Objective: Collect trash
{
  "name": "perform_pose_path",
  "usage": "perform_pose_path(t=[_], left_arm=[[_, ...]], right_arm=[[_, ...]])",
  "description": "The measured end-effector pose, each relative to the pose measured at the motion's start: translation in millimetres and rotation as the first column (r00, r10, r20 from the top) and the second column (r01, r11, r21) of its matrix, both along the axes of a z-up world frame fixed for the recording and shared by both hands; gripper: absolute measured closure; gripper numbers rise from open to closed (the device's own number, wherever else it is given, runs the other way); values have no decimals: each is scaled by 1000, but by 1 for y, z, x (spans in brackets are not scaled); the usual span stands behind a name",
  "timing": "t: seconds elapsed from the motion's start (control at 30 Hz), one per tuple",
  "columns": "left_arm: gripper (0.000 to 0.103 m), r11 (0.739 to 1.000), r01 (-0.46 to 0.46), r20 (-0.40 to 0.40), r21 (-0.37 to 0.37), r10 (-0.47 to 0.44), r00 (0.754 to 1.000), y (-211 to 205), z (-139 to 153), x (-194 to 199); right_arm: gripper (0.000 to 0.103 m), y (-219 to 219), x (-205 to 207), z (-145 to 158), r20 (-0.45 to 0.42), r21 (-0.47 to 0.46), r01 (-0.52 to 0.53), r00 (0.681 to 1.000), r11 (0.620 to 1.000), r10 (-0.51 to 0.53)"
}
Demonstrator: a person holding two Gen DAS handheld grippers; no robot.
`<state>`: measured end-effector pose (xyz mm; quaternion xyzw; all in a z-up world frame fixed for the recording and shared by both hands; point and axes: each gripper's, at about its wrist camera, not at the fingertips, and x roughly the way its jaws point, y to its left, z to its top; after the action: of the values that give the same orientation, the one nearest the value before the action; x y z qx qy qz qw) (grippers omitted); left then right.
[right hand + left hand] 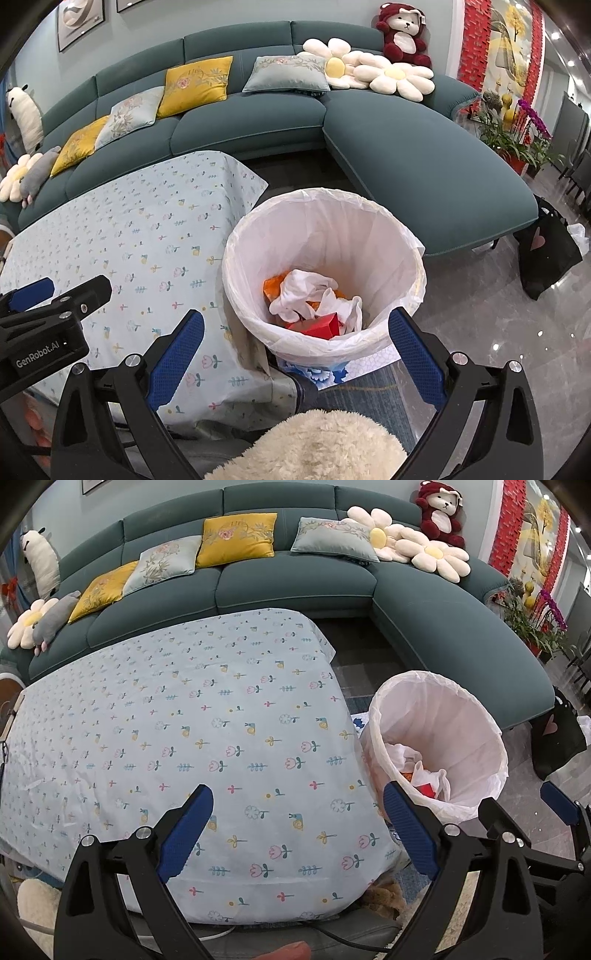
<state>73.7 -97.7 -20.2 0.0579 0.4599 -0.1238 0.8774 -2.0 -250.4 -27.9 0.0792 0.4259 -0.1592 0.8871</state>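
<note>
A trash bin lined with a white bag (325, 236) stands on the floor right of the table; it also shows in the left wrist view (439, 716). Inside lie crumpled white tissue (314, 295), a red box (317, 326) and orange scraps (273, 286). My right gripper (295, 343) is open and empty, just in front of the bin's near rim. My left gripper (299, 823) is open and empty above the table's near edge. The table (184, 720) wears a pale blue flowered cloth with nothing on it in either view.
A teal corner sofa (295, 579) with cushions and plush toys runs behind the table. A black bag (546, 251) stands on the glossy floor at right. Potted flowers (517, 136) stand at far right. A fluffy cream cushion (314, 446) lies below my right gripper.
</note>
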Motion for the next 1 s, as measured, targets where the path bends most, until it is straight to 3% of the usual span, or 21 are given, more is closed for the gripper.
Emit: perform_pose_path(t=[0.43,1.0], left_arm=[[14,1000,-23,-17,17,24,1000,-3,-4,-1],[14,999,20,-14,41,-20,1000,-12,-6,-6]], right_arm=[[7,-1,-3,-2,-4,-2,9,1000,1000,-9],[7,-9,-5,-7,-13,-6,23,1000,1000,-23]])
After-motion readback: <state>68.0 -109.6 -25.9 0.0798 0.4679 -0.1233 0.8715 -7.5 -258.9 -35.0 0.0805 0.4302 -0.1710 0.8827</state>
